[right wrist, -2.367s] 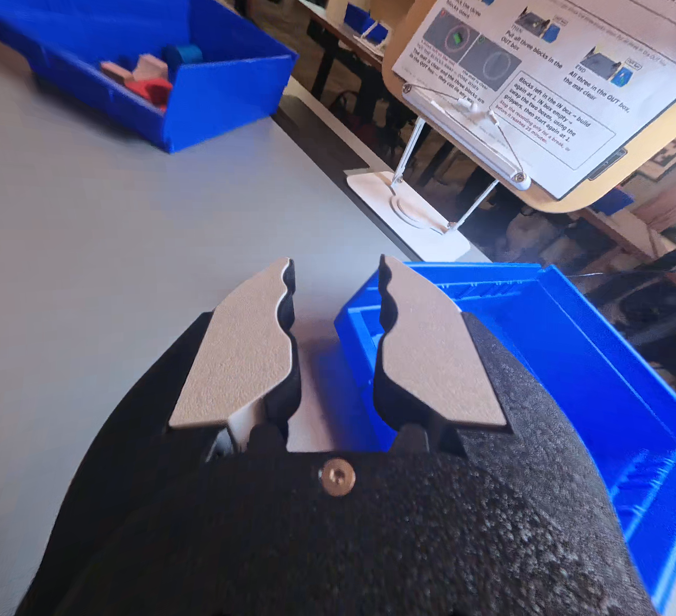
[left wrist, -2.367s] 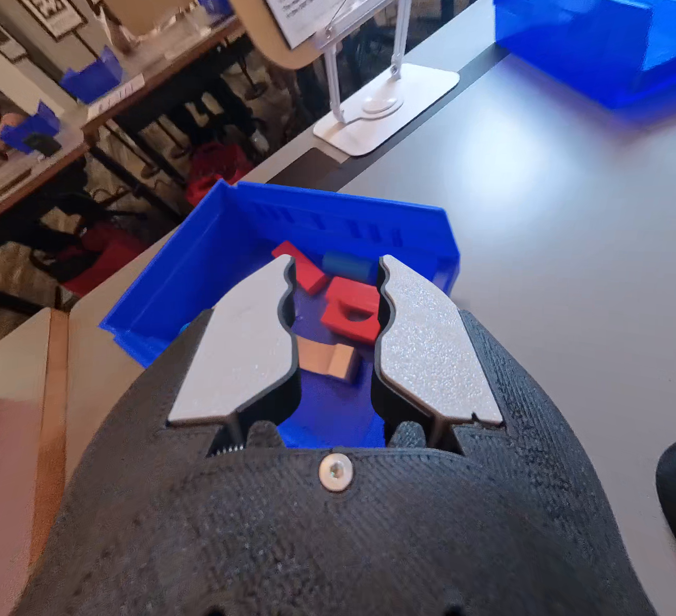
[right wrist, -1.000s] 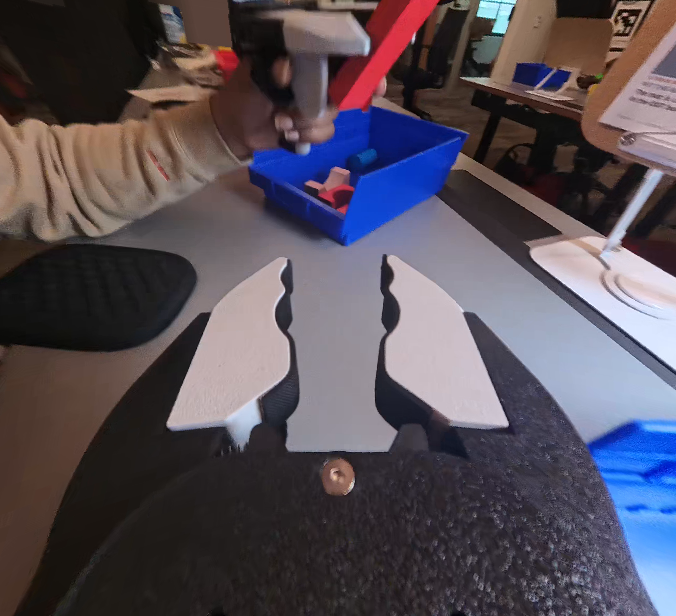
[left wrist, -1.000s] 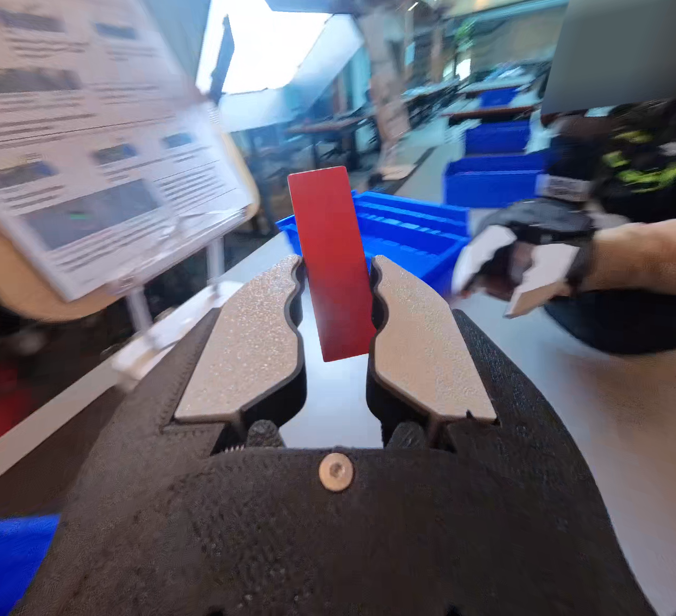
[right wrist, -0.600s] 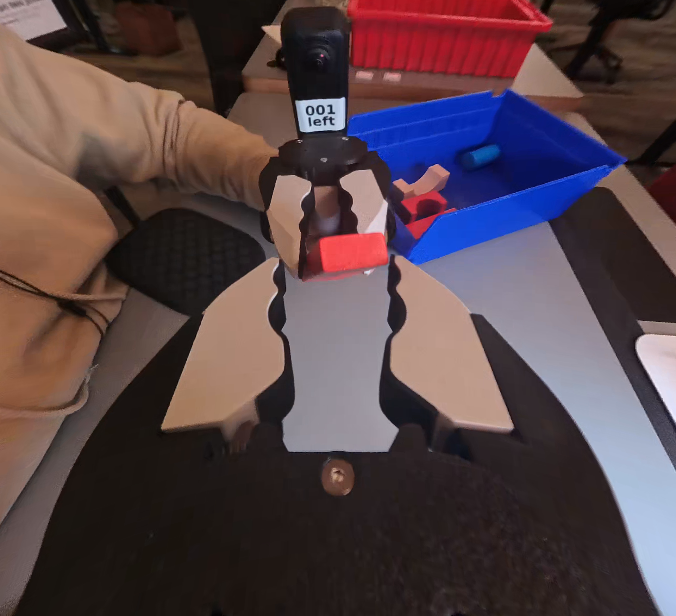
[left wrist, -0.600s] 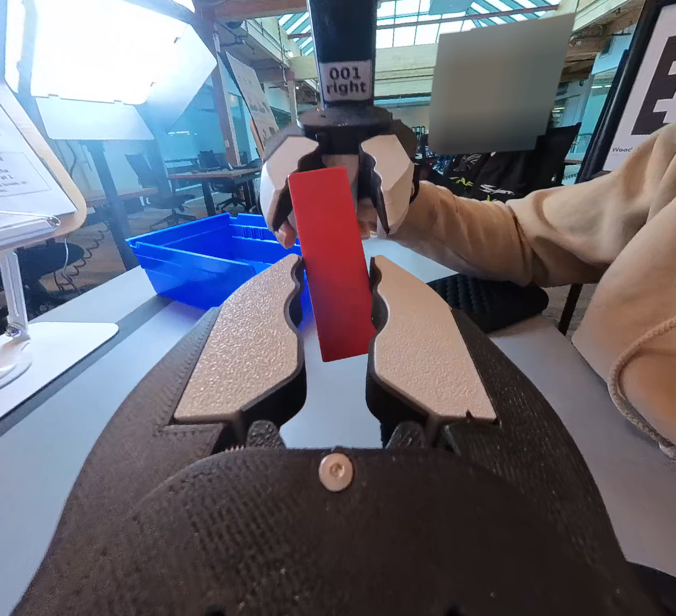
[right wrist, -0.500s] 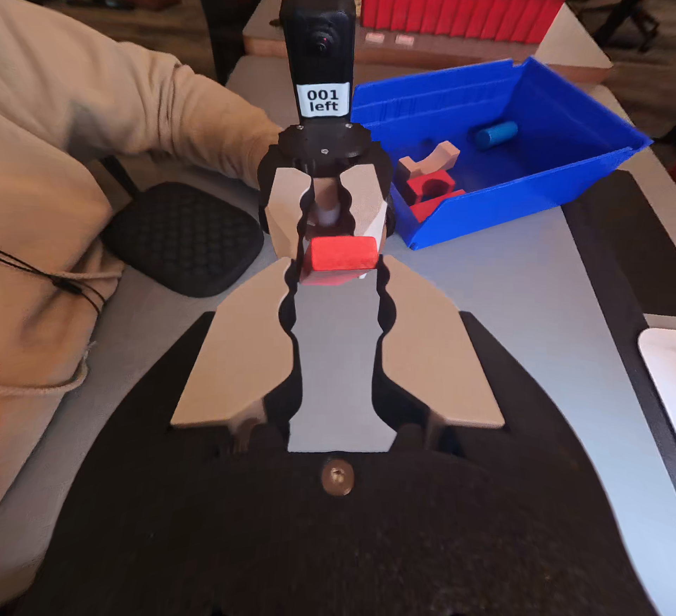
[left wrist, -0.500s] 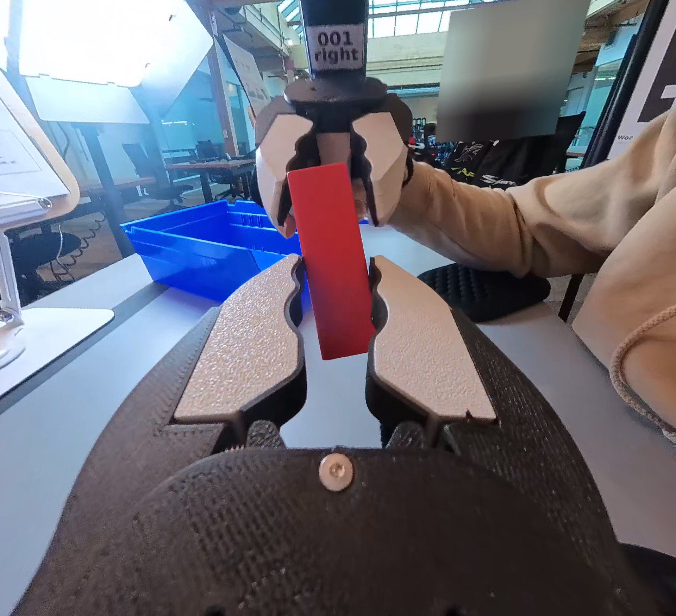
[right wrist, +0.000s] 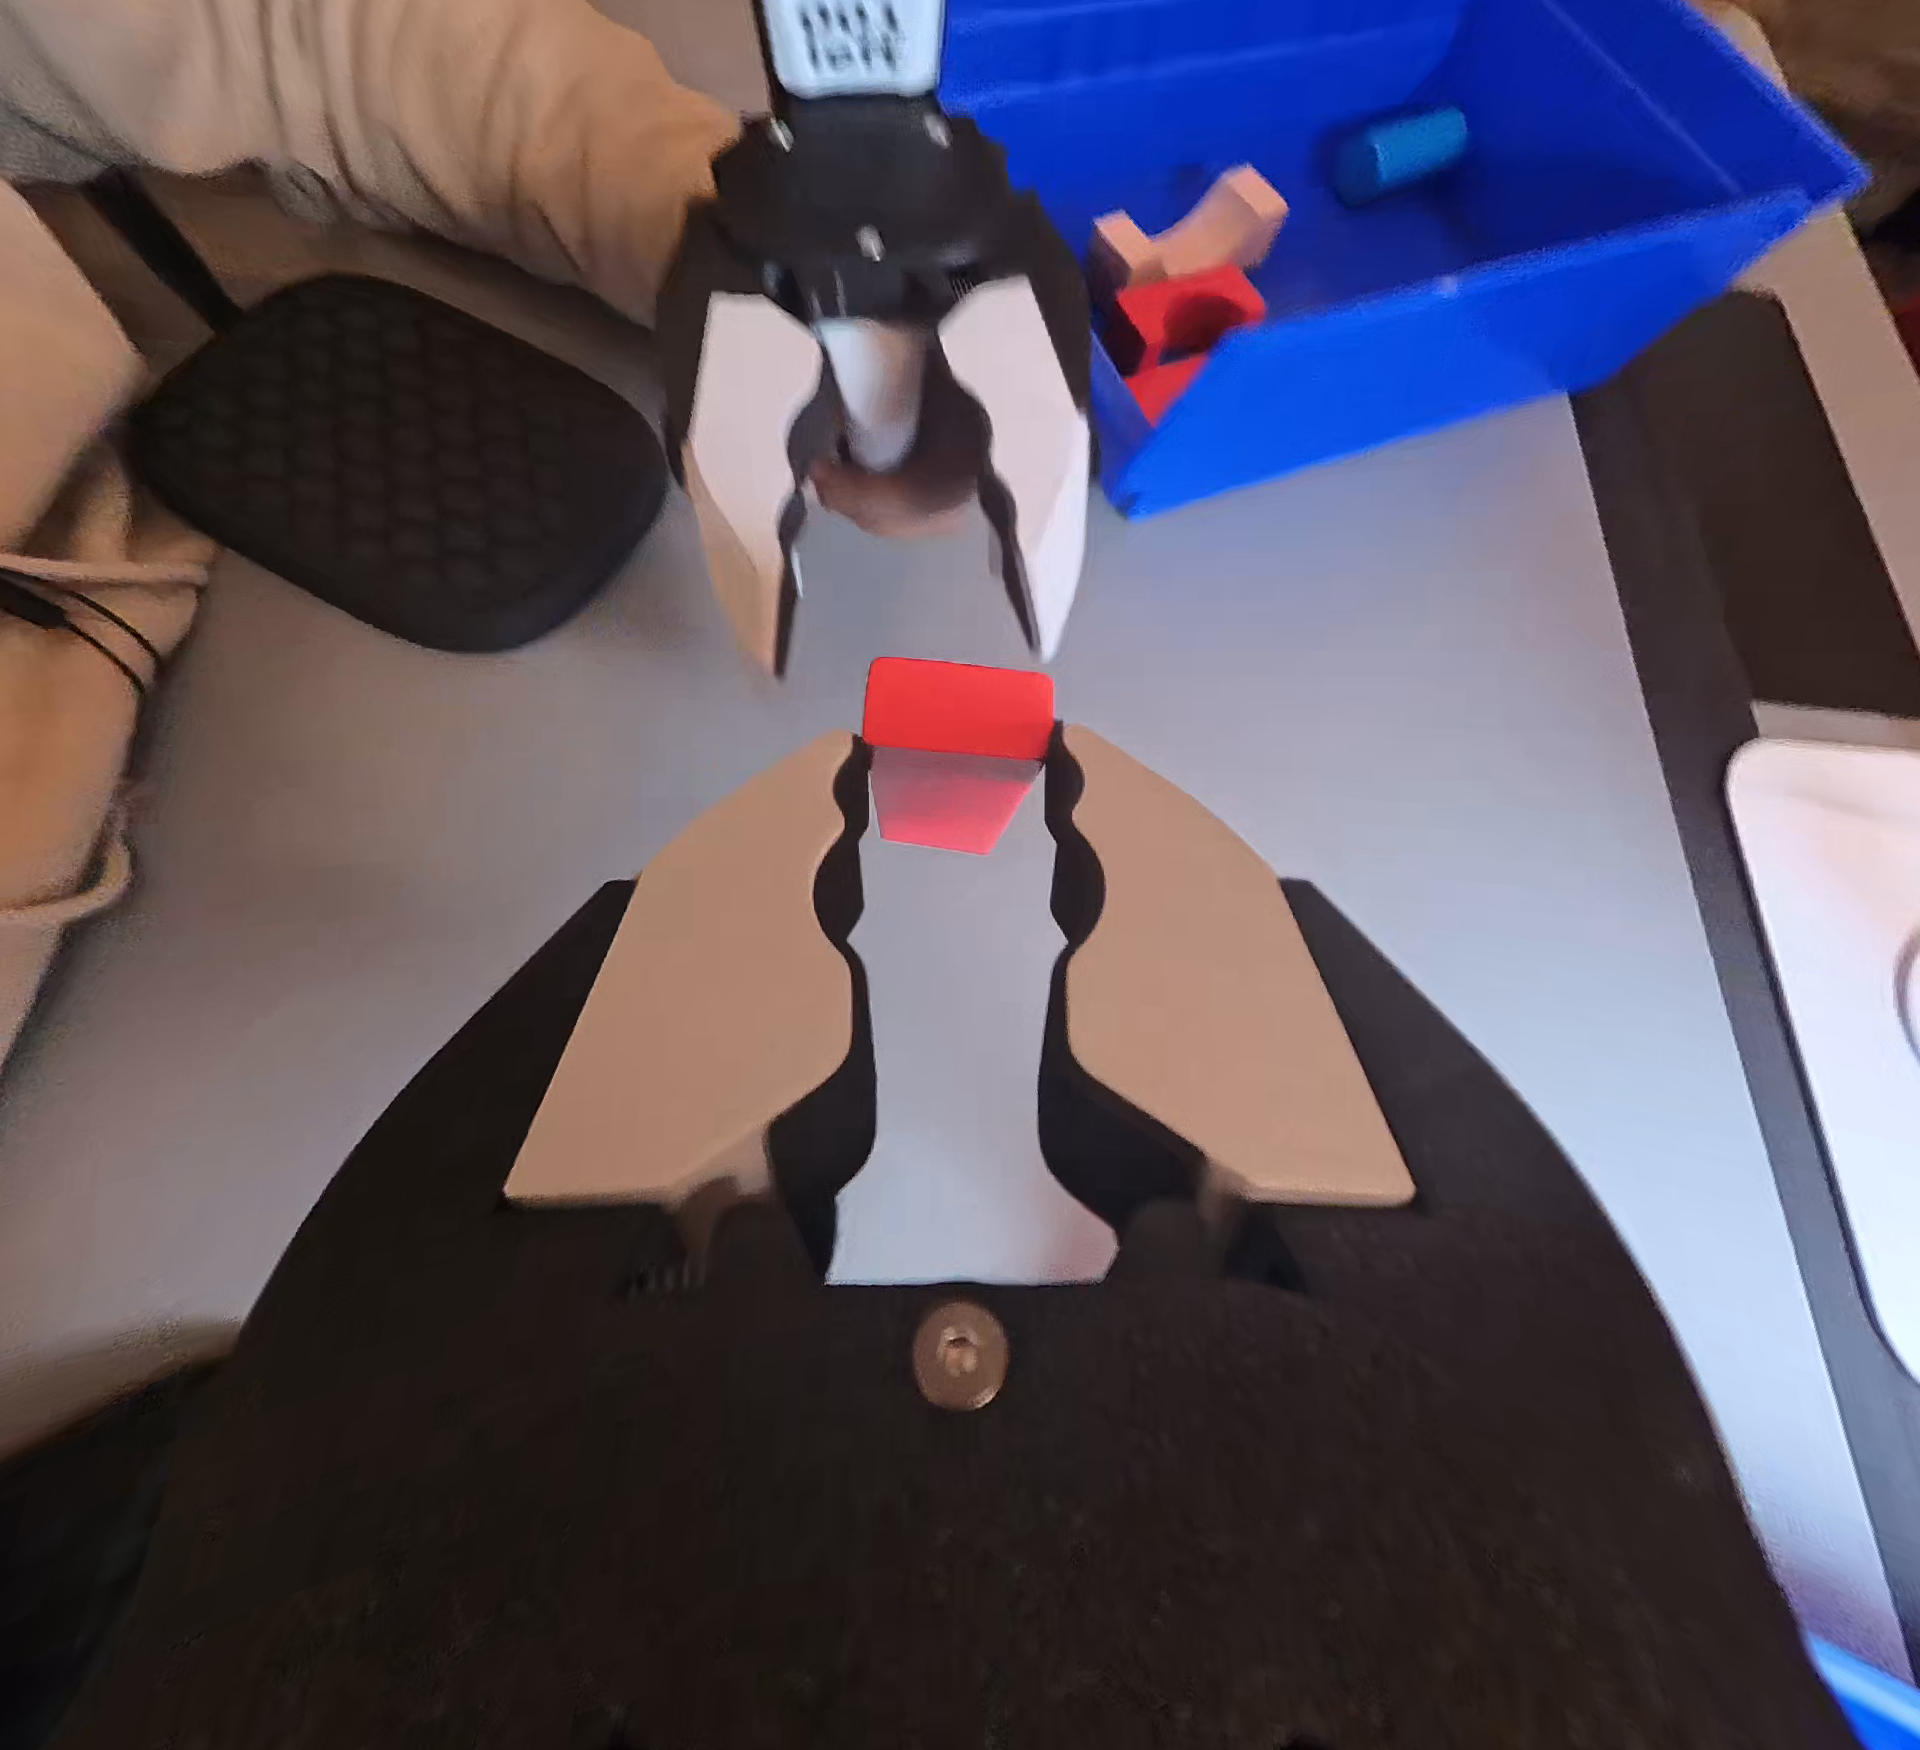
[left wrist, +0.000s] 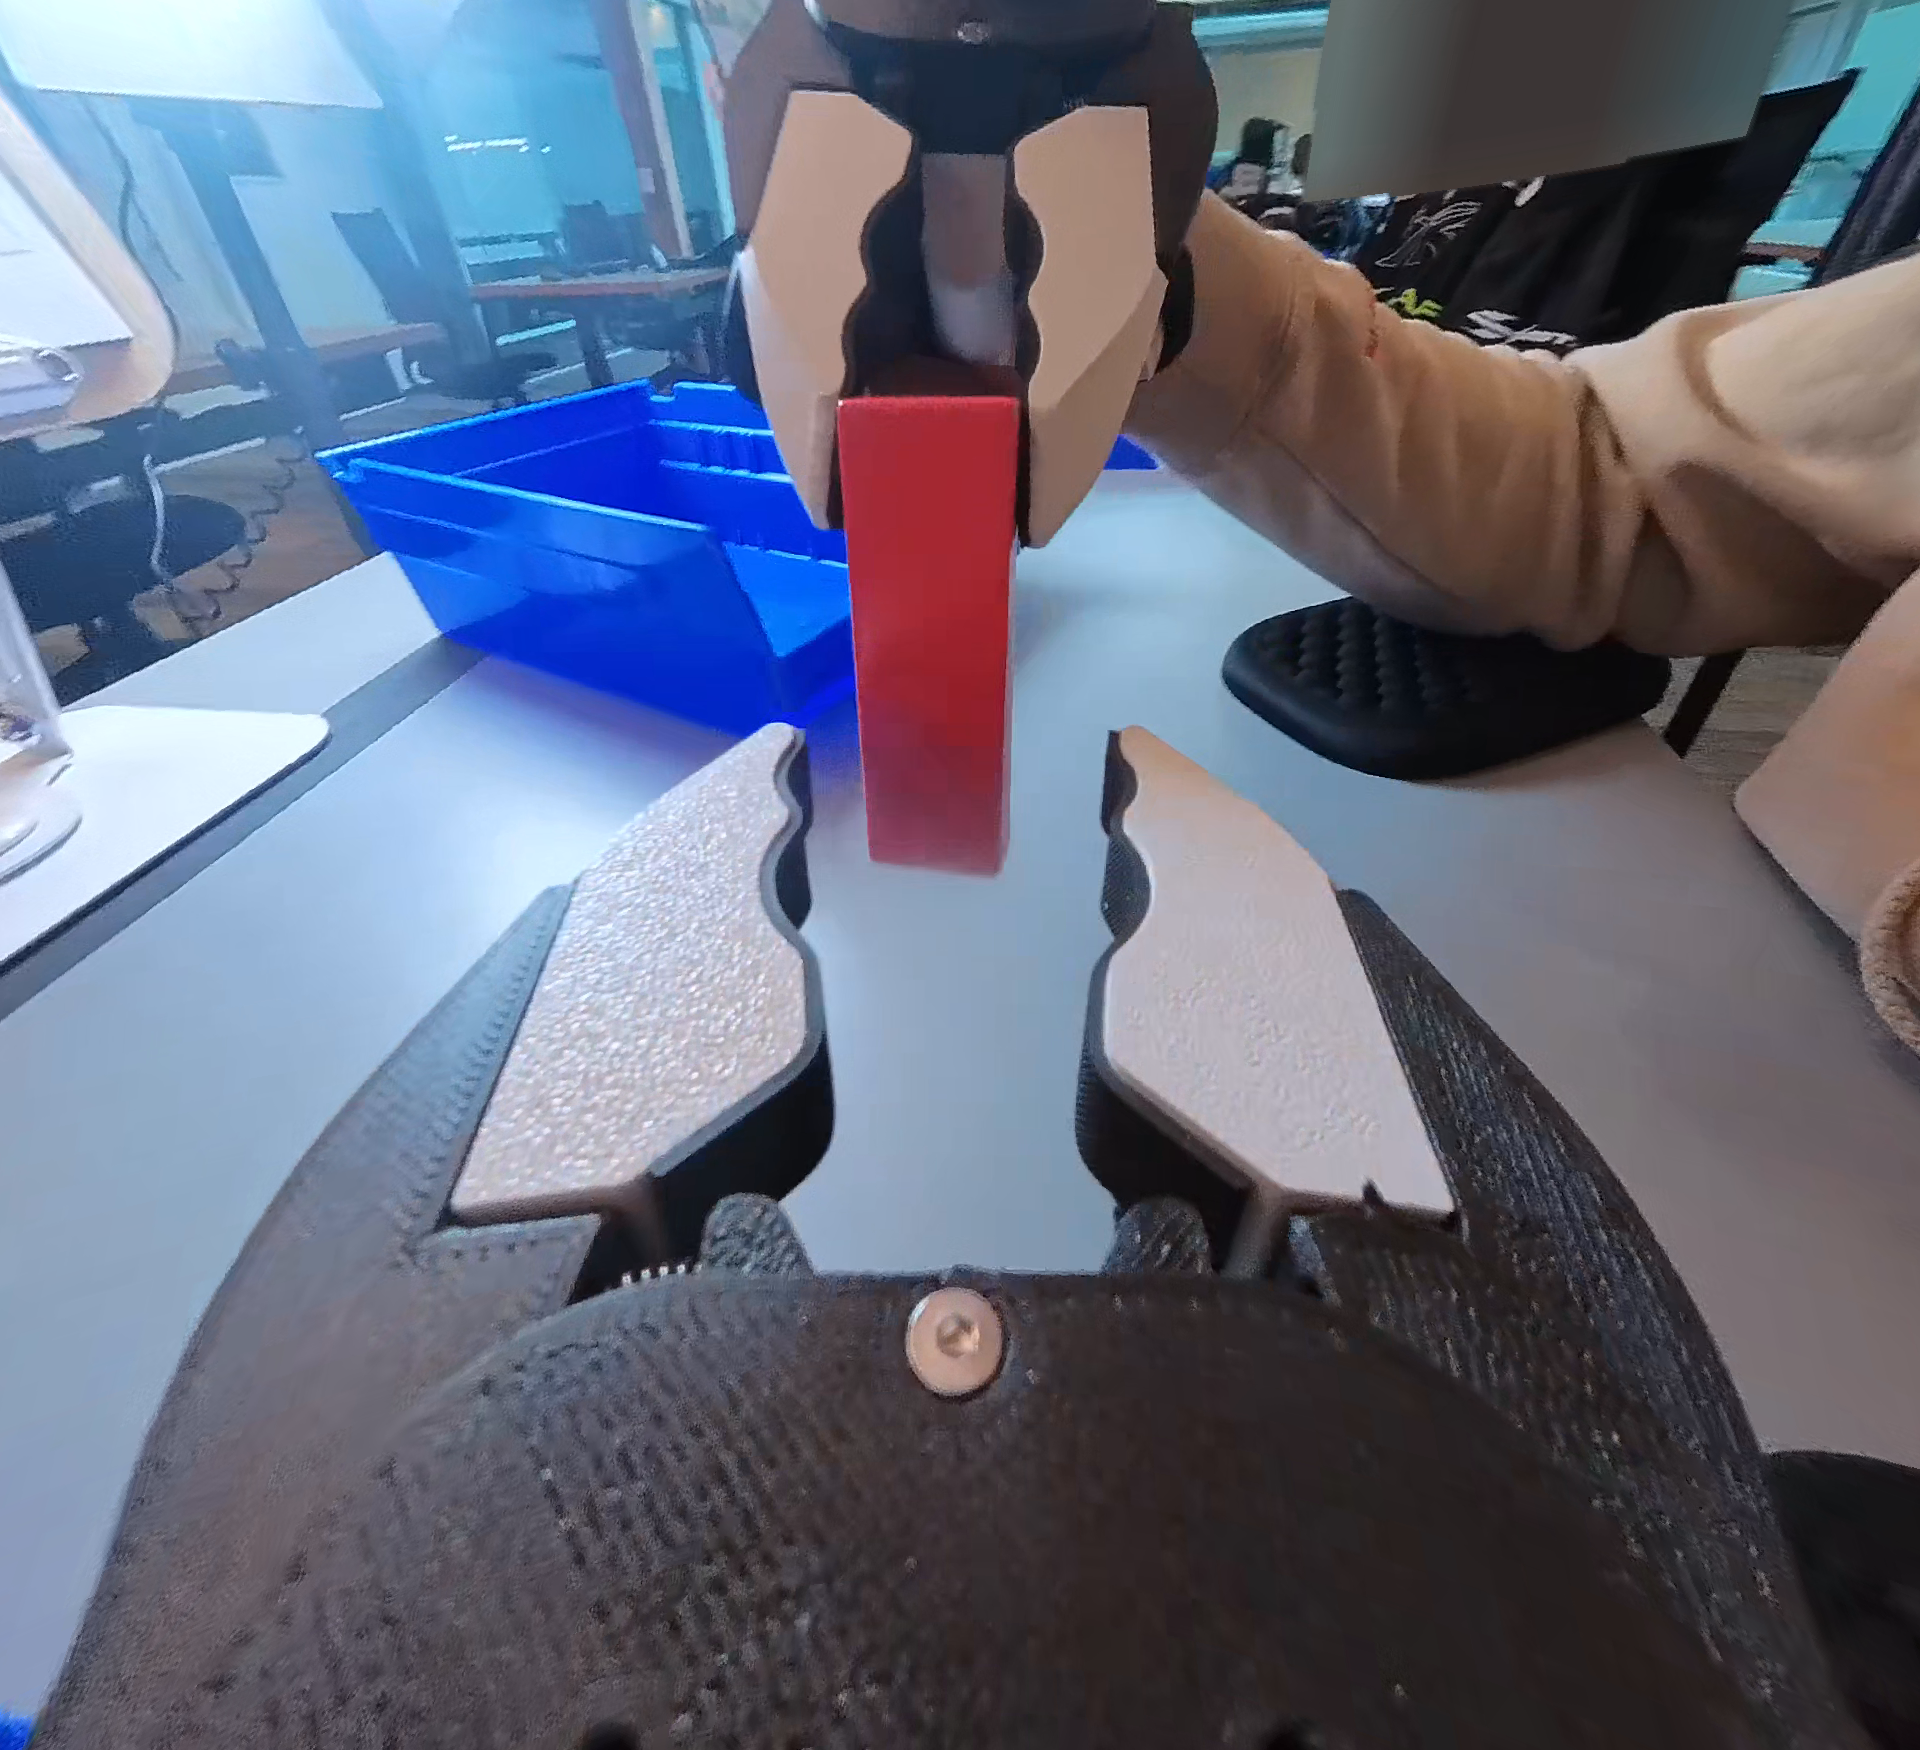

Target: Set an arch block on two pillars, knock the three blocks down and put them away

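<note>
A red pillar block (left wrist: 930,661) stands upright on the grey table (left wrist: 312,973). My right gripper (right wrist: 956,744) is shut on its top end (right wrist: 956,708) from above; it also shows in the left wrist view (left wrist: 930,516). My left gripper (left wrist: 956,744) is open and empty, its fingers apart just in front of the pillar's base; it shows in the right wrist view (right wrist: 909,656) facing mine. The blue bin (right wrist: 1455,350) holds a wooden arch block (right wrist: 1195,230), a red arch block (right wrist: 1195,313) and a blue cylinder (right wrist: 1397,142).
A black padded mat (right wrist: 395,464) lies on the table on the person's side, also in the left wrist view (left wrist: 1434,692). A white stand base (left wrist: 156,765) sits by the table's far edge. Beige sleeves (left wrist: 1507,453) reach in.
My left gripper has opened, let go of the red pillar and drawn back. My right gripper has closed on the pillar's top, and the pillar now stands upright on the table.
</note>
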A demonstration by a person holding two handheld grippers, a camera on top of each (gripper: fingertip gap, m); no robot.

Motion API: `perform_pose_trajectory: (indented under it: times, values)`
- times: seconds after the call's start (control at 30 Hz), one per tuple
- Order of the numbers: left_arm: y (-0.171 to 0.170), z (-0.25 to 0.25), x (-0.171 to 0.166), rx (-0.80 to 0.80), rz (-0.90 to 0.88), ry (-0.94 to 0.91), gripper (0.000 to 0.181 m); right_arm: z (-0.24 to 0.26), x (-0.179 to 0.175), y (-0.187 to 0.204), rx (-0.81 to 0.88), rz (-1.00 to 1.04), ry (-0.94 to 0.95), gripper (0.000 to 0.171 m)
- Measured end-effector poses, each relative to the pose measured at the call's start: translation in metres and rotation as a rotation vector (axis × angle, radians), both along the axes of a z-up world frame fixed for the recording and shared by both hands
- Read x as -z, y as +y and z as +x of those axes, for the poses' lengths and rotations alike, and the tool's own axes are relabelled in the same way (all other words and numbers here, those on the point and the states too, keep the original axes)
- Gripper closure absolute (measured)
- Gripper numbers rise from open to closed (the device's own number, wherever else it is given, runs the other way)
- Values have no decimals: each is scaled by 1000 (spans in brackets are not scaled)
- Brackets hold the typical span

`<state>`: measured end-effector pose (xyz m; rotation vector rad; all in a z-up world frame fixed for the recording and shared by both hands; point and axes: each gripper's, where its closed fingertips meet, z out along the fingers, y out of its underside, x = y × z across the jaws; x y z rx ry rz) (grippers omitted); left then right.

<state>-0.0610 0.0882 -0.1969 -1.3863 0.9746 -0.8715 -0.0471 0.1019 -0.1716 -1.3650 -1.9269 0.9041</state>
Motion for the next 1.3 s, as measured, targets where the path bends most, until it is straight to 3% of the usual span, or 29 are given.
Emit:
perform_pose_trajectory:
  times: [0.17,0.43,1.3]
  values:
    - [11,-11,5,-36,-54,6,130,18,35,33,73,-48,-43,139]
    - [19,-19,20,-94,-26,81,181,26,63,40,56,-48,-114,139]
    - [15,-5,43,-72,-36,181,181,42,72,38,15,-42,-160,139]
